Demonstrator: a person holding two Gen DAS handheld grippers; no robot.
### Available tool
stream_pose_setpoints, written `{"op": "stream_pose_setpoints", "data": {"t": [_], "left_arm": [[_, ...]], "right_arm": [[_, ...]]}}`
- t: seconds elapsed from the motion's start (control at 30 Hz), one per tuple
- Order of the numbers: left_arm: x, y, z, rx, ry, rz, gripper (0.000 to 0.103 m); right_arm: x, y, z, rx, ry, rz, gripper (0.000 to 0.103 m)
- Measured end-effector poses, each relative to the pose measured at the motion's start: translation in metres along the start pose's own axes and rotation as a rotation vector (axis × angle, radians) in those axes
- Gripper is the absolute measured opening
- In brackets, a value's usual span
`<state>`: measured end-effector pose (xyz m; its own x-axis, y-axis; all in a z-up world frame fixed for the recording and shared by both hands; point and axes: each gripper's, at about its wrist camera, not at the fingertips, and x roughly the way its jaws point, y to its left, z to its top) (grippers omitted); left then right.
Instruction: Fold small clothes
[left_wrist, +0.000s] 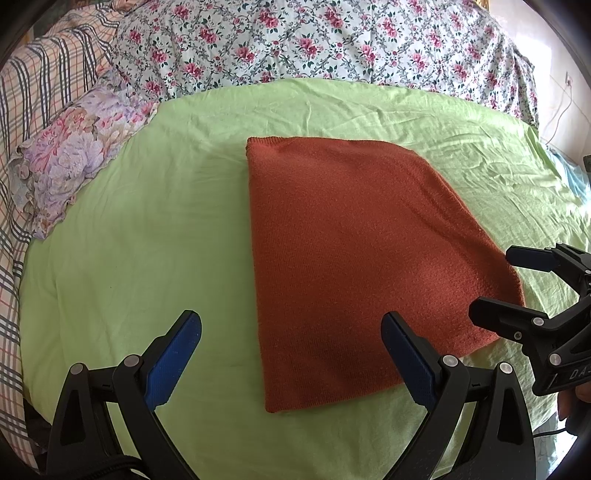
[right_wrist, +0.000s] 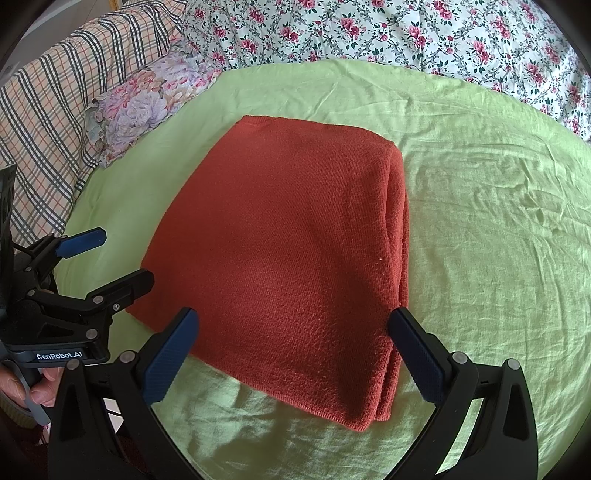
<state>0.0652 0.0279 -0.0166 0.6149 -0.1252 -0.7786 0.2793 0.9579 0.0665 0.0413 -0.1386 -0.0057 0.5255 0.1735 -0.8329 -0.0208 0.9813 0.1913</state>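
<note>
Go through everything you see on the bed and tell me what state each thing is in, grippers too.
Rust-orange knitted garment: folded, lying flat.
Light green bedsheet: spread, wrinkled.
Purple floral pillow: lying at the sheet's edge.
Left gripper: open, empty.
Right gripper: open, empty.

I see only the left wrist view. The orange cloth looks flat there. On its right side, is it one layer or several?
Observer: Several. The right wrist view shows stacked folded edges along the right side of the cloth.
Operator: Is my left gripper holding anything?
Observer: No. The left gripper is open, over the green sheet beside the cloth.
Operator: And the right gripper?
Observer: The right gripper is open too, with the cloth's near end between its fingers.
</note>
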Motion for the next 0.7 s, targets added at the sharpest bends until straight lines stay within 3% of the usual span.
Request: {"op": "stream_pose_setpoints", "data": {"t": [0.7], "left_arm": [[0.0002, -0.0007, 0.0079, -0.009, -0.004, -0.011, 0.098]], "right_arm": [[-0.0063, -0.0039, 0.0066, 0.006, -0.02, -0.011, 0.102]]}}
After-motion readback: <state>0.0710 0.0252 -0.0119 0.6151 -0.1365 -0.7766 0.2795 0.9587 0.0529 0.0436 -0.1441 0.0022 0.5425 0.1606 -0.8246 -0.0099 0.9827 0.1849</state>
